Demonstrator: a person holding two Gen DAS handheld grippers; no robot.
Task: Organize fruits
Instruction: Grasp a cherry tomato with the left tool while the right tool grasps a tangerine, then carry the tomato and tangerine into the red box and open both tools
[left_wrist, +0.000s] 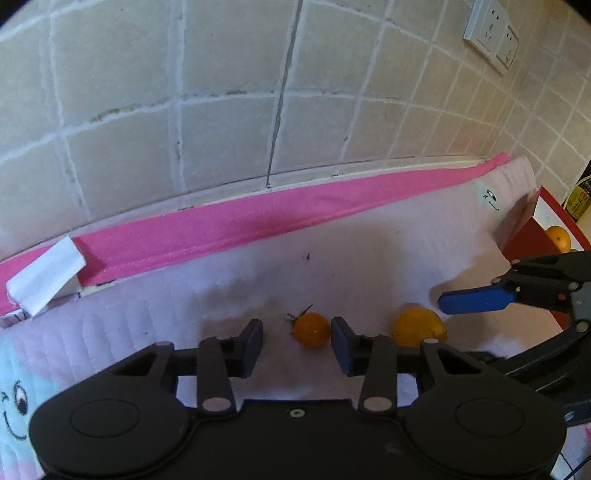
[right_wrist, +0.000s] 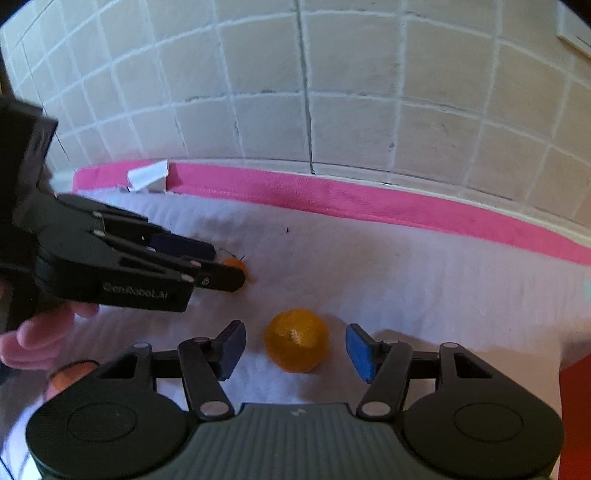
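A small orange tomato (left_wrist: 312, 329) with a green stem lies on the white quilted cloth (left_wrist: 369, 258). My left gripper (left_wrist: 297, 347) is open with the tomato between its fingertips, not touching. A larger orange (left_wrist: 419, 328) lies to its right. In the right wrist view my right gripper (right_wrist: 295, 350) is open around that orange (right_wrist: 296, 340), apart from it. The left gripper (right_wrist: 207, 266) shows there at left, half hiding the tomato (right_wrist: 233, 263). The right gripper's blue finger (left_wrist: 476, 300) shows in the left wrist view.
A red box (left_wrist: 532, 236) at the far right holds another orange (left_wrist: 558, 238). A dark bottle (left_wrist: 581, 199) stands behind it. A pink cloth band (left_wrist: 221, 229) and a white paper tag (left_wrist: 44, 280) run along the tiled wall (left_wrist: 258, 92).
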